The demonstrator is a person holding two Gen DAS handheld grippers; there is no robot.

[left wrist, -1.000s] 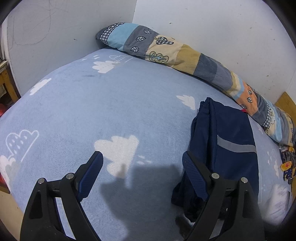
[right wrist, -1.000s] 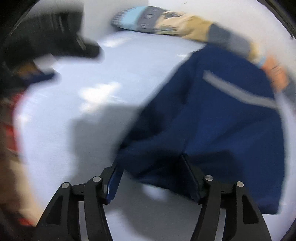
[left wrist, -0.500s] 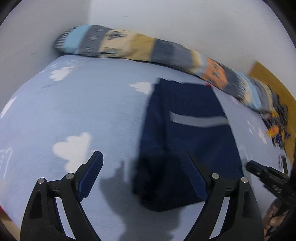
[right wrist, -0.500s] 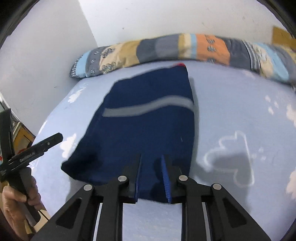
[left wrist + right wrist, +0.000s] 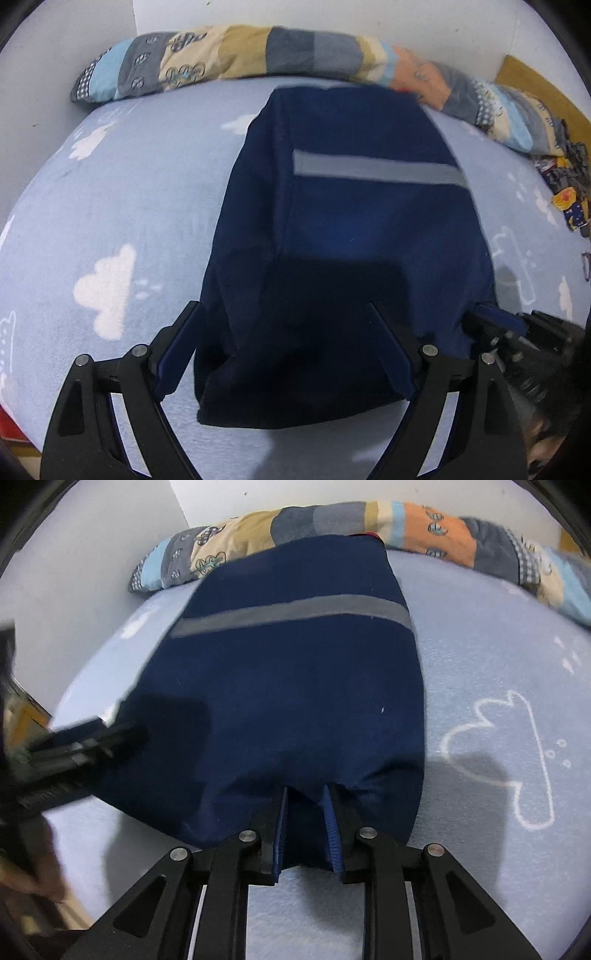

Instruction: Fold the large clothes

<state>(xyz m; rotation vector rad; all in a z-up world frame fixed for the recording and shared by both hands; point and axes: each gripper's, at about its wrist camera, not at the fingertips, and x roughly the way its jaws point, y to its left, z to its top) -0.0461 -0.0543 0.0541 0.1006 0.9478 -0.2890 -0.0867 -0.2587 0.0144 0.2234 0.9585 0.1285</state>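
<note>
Right gripper (image 5: pixel 306 801): near hem of the navy garment (image 5: pixel 295 672) is pinched between the pads, jaws easing open slightly. Left gripper (image 5: pixel 284 343): spread wide over the hem, nothing gripped. Garment is laid folded on the blue sheet (image 5: pixel 122 192), its far edge reaching the patchwork bolster (image 5: pixel 258 55) by the wall.

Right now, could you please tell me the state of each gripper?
Left gripper: open, fingers wide over the near end of the navy garment.
Right gripper: fingers pinching the garment's near edge, opening slightly.
</note>
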